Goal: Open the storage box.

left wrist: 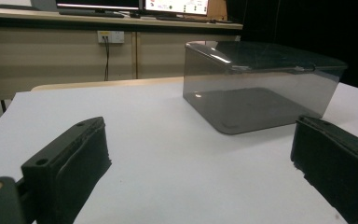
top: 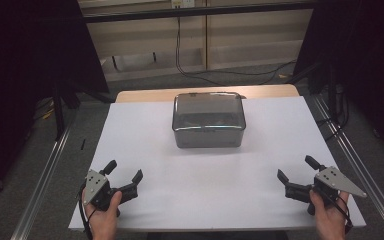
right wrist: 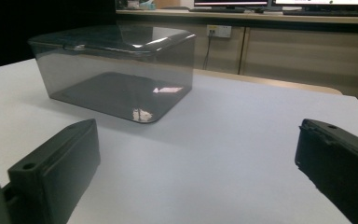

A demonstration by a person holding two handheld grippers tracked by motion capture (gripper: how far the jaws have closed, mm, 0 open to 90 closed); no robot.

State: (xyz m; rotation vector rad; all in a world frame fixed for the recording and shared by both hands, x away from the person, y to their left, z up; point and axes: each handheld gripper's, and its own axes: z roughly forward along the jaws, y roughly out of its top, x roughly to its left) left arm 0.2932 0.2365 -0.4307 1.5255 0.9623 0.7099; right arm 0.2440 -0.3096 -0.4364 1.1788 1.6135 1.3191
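A smoky grey, see-through plastic box stands on the white table top, toward the far middle of it. The lid is on: a darker, slightly domed cover with rounded corners that overhangs the walls a little. The walls are tinted but clear enough to show the dark floor of the box through them. In the high view some small things lie inside; what they are cannot be told through the tint (glare on the lid adds to this). Bright glints sit on the lid's near edge and on the near wall.

The left gripper rests low at the near left corner of the table, held by the left hand, its jaws standing wide apart with nothing between them. In the left gripper view the box sits ahead and to the right, well apart from the jaws.

The right gripper is at the near right corner in the right hand, jaws likewise spread wide and empty. In the right gripper view the box lies ahead to the left, well clear of the jaws.
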